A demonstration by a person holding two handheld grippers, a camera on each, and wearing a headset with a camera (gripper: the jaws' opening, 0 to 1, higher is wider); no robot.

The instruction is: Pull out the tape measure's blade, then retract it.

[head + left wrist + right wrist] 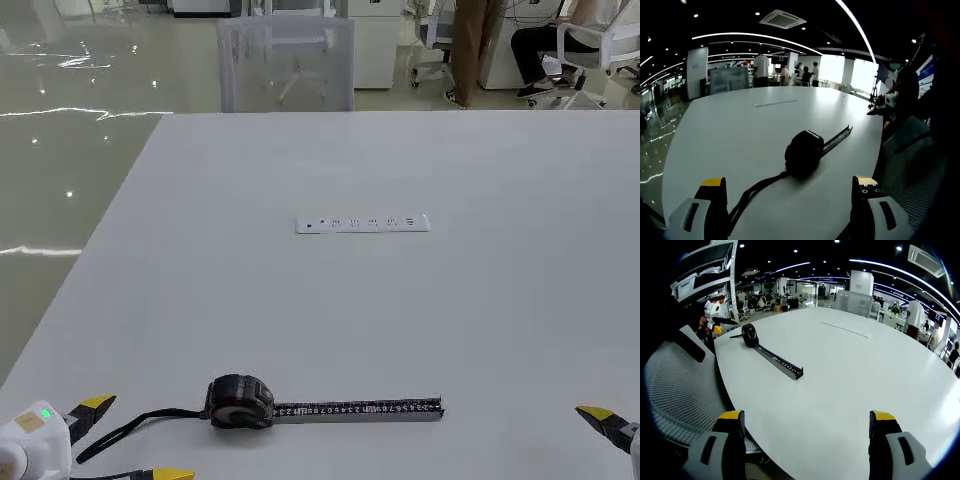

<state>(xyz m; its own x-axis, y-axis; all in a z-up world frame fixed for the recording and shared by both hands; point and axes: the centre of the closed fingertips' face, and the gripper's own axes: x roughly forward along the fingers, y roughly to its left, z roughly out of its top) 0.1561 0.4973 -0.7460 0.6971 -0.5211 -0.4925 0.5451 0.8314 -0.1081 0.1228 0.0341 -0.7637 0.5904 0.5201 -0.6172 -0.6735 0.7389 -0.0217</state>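
Lying on white table, lower centre: black tape measure, blade stretching right; power strip sitting mid-frame.

We find the head view bright and sharp, the worktop evenly lit; glare streaks the floor at upper left. The gripper views (fisheye, edges bowed) run dimmer under ceiling strips.

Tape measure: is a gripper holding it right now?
No, the tape measure lies on the table while the left gripper and right gripper stand open.
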